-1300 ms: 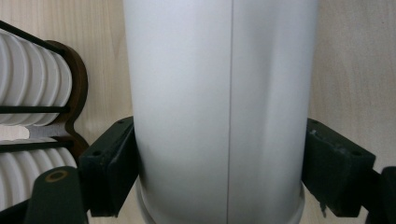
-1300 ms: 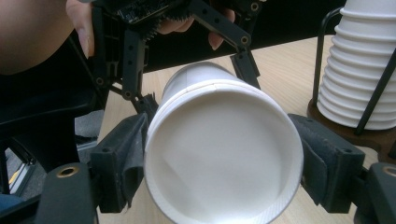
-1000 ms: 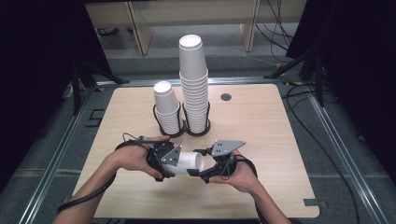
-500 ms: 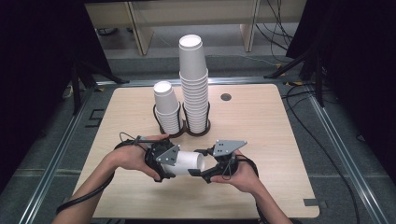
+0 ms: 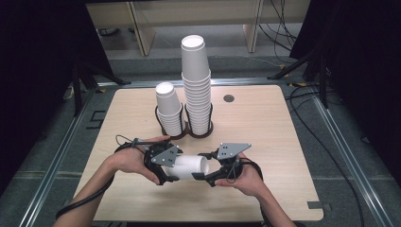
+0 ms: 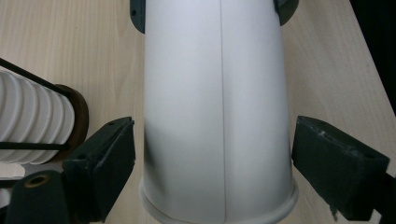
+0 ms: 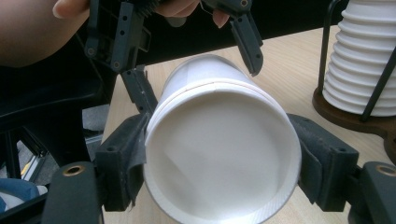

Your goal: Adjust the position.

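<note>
A white paper cup (image 5: 189, 165) lies on its side in the air just above the table's near half, between both grippers. My right gripper (image 5: 201, 169) is shut on its base end; in the right gripper view the pads (image 7: 123, 158) press both sides of the cup (image 7: 219, 158). My left gripper (image 5: 171, 168) reaches around the rim end. Its jaws have just been opening. In the left gripper view the cup (image 6: 215, 102) lies between the pads (image 6: 109, 163) with slim gaps. In the right gripper view the left gripper (image 7: 196, 74) is behind the cup.
A dark wire holder (image 5: 187, 132) at mid-table carries a short stack of upturned white cups (image 5: 169, 111) and a taller stack (image 5: 196, 85). A small dark disc (image 5: 229, 98) lies on the wooden table (image 5: 265, 123) at the back. Cables trail off the near edge.
The left gripper's jaws look slightly wider around the cup than a second ago. Hands, cup and stacks have kept their places.
</note>
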The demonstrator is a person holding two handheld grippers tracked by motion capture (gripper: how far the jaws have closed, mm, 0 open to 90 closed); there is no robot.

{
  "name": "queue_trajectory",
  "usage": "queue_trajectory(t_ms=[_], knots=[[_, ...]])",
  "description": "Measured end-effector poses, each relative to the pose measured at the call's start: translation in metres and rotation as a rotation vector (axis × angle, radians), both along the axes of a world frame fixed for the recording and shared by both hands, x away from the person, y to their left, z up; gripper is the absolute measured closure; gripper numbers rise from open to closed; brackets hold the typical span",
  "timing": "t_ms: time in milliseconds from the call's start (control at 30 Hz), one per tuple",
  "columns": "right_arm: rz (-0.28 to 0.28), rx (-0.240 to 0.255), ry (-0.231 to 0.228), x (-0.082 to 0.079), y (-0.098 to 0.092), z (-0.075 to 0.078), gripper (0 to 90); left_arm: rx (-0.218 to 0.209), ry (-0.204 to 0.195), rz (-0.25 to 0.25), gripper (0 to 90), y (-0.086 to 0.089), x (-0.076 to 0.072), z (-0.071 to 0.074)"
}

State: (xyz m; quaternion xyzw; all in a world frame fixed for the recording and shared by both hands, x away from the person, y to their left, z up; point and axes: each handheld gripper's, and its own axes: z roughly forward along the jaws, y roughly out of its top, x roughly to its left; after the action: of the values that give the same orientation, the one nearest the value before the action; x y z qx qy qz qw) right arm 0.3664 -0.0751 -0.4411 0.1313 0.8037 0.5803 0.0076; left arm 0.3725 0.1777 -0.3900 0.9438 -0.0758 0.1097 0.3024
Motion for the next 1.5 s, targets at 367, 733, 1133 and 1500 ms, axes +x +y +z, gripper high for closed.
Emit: queue_trajectory(t_ms=[367,733,1133,1500], knots=[[-0.026,0.011,-0.003,0.001,-0.010,0.001,26.9,-0.135,-0.006,0.039,12.2,0.010,-0.002,0.004],[-0.066,0.063,-0.011,0.002,-0.023,0.002,26.9,-0.328,0.008,0.157,0.0,0.020,-0.007,-0.010],[-0.067,0.057,-0.017,0.004,-0.023,0.004,26.9,-0.414,0.035,0.235,0.0,0.024,-0.009,-0.024],[-0.046,0.077,-0.014,0.004,-0.017,0.006,26.9,-0.464,0.057,0.231,0.0,0.025,-0.007,-0.026]])
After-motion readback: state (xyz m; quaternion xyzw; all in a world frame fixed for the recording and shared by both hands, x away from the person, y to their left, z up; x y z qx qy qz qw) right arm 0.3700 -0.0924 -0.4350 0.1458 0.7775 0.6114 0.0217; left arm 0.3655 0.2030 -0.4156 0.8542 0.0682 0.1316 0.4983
